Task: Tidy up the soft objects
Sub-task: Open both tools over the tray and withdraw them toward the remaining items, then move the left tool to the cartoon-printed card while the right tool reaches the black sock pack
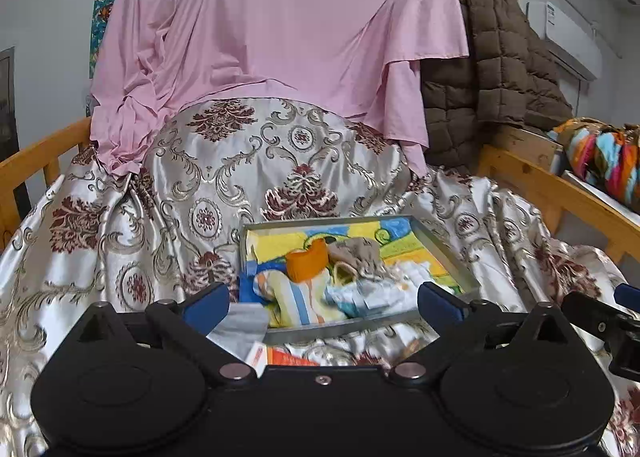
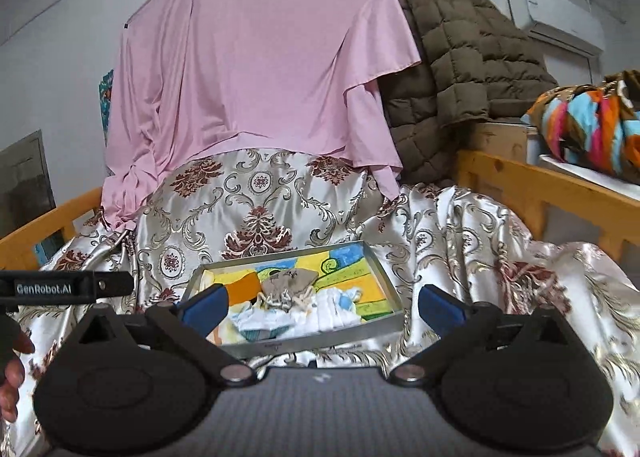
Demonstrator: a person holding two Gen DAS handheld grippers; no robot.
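Left wrist view looks along my left gripper (image 1: 324, 299), whose jaws stand wide apart with nothing between the blue pads; they hang short of the metal tray (image 1: 448, 253) and touch none of its contents. The tray sits on the patterned satin cover (image 1: 224, 177) of the bed. Inside it, on a bright yellow, blue and green cloth (image 1: 404, 245), lie an orange soft piece (image 1: 308, 259), a crumpled beige piece (image 1: 356, 253), a striped cloth (image 1: 296, 297) and pale white-and-blue folded pieces (image 1: 376, 293). Only this view shows a grey cloth (image 1: 244, 327) and an orange-and-white packet (image 1: 280, 357) lying outside the tray's near edge, and the tip of my right gripper (image 1: 612, 317) at the right border.

Right wrist view shows my right gripper (image 2: 324, 301) with jaws equally wide and empty, short of the same tray (image 2: 380, 277). Only here do my left hand (image 2: 12, 373) and the labelled black body of the left gripper appear at the left border. Both views show the pink sheet (image 2: 260, 69) hanging behind and the brown quilted blanket (image 2: 460, 53) beside it.
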